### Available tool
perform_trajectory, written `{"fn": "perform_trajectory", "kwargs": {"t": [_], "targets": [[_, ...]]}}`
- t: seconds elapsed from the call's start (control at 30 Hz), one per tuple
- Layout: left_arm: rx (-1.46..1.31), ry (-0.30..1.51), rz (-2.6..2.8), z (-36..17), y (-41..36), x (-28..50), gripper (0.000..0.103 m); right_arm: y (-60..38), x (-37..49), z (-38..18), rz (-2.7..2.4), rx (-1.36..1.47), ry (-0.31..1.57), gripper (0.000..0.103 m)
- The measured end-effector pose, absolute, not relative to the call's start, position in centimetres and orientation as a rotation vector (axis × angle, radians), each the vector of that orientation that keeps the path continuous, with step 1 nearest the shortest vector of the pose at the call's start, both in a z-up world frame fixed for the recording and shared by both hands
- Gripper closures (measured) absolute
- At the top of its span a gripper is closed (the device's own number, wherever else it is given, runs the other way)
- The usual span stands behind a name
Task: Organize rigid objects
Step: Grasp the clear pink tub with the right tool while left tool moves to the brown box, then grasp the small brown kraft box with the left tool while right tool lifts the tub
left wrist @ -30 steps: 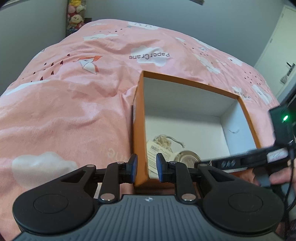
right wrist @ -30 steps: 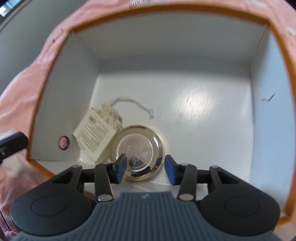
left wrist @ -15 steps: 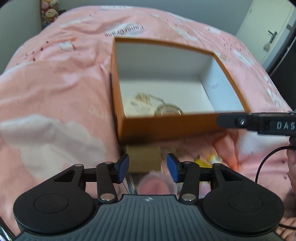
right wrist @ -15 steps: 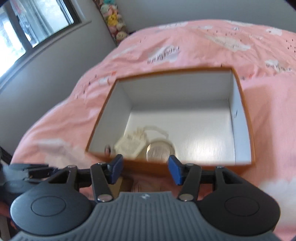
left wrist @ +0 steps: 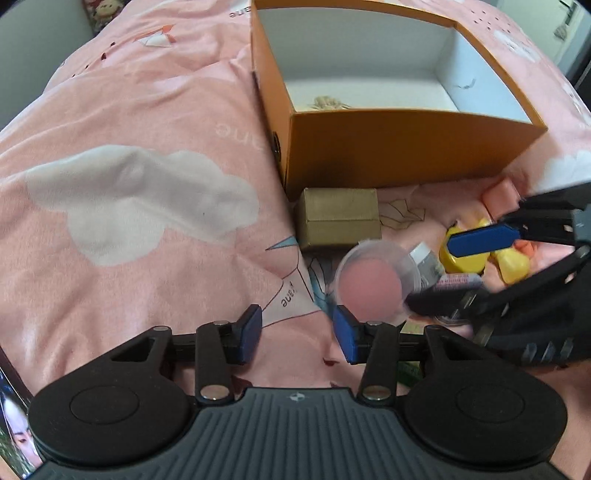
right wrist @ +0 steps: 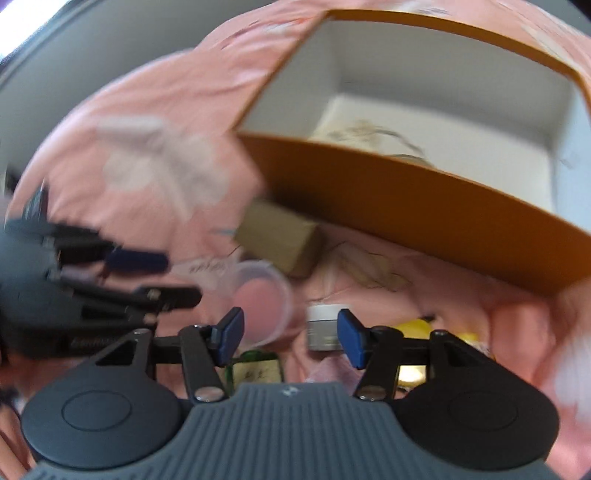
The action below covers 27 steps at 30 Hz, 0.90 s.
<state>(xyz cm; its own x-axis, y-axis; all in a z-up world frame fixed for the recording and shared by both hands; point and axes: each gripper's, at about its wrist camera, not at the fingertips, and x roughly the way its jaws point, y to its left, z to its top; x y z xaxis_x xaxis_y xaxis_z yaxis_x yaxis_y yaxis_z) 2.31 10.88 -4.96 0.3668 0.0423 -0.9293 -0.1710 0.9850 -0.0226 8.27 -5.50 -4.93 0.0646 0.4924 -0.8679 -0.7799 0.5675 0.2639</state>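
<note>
An orange box (left wrist: 399,147) with a white inside lies open on the pink bed; a tagged item (left wrist: 327,102) rests in it. In front of it sit a small brown box (left wrist: 340,218), a clear round pot with pink content (left wrist: 371,282), a small grey jar (right wrist: 325,326) and yellow pieces (left wrist: 465,254). My left gripper (left wrist: 297,334) is open and empty, just left of the pink pot. My right gripper (right wrist: 290,338) is open and empty above the grey jar and pot; it also shows in the left wrist view (left wrist: 480,240).
The pink cloud-print quilt (left wrist: 140,192) covers the bed. A green-edged item (right wrist: 255,373) lies under the right gripper. Plush toys (left wrist: 101,11) sit at the far wall. A photo (left wrist: 14,435) shows at the lower left edge.
Both grippers have pulled back from the orange box and dropped toward the small items in front of it. The left gripper's jaws have opened wider. The right gripper left the round tin in the box.
</note>
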Motion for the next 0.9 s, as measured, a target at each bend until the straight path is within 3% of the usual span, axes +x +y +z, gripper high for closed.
{"fn": "perform_trajectory", "kwargs": {"t": [0.07, 0.2, 0.3, 0.43, 0.57, 0.9], "targets": [[-0.072, 1.193, 0.136, -5.1, 10.8, 2.0, 0.057, -4.3, 7.1, -5.0, 1.031, -0.397, 1.129, 0.038], [-0.103, 1.18, 0.128, -5.1, 11.5, 1.2, 0.058, -2.7, 5.5, -5.5, 1.086, -0.517, 1.098, 0.038], [-0.113, 1.169, 0.125, -4.9, 11.6, 1.0, 0.058, -1.6, 4.7, -6.2, 1.104, -0.59, 1.079, 0.031], [-0.116, 1.155, 0.129, -4.9, 11.5, 0.9, 0.057, -0.3, 4.5, -7.1, 1.074, -0.679, 1.031, 0.031], [-0.153, 1.136, 0.129, -4.8, 11.7, 0.7, 0.054, 0.4, 4.6, -7.7, 1.076, -0.687, 1.007, 0.039], [-0.188, 1.042, 0.099, -3.3, 11.6, 0.4, 0.047, -2.1, 5.5, -5.3, 1.033, -0.6, 0.985, 0.04]]}}
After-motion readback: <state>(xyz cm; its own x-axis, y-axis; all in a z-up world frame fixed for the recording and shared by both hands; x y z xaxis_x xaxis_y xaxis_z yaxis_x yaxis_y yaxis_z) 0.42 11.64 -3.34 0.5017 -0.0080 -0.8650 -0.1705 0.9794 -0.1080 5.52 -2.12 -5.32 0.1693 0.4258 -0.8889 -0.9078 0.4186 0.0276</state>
